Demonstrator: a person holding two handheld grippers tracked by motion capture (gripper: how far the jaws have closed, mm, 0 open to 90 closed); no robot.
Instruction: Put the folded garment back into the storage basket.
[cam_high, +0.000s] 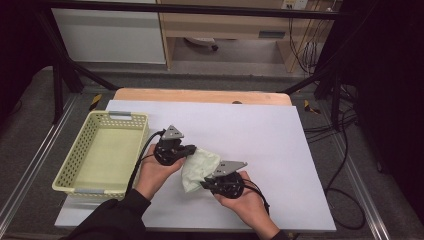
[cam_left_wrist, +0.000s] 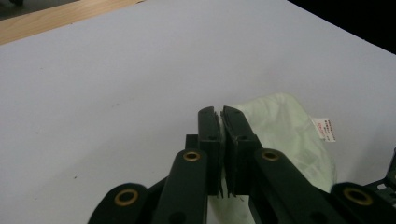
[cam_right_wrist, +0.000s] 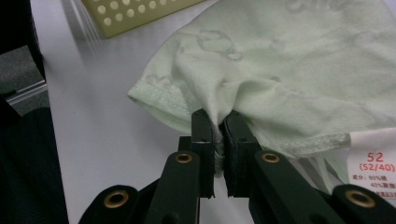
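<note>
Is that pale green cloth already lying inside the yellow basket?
No, the cloth is out on the white table, pinched between the two grippers, while the basket sits apart at the left.

Black two-jaw left gripper (cam_high: 189, 149) wears a grey three-cornered plate, black cable trailing off. The matching black right gripper (cam_high: 206, 184) shows brass-ringed pivots along its jaw arms. Dark sleeve (cam_high: 112, 220) behind the left gripper.

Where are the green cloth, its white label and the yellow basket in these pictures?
green cloth (cam_right_wrist: 289, 70): right gripper view, on the fabric above the hem.
white label (cam_right_wrist: 378, 165): right gripper view, on its printed face.
yellow basket (cam_high: 75, 155): high view, on its left perforated wall.
</note>
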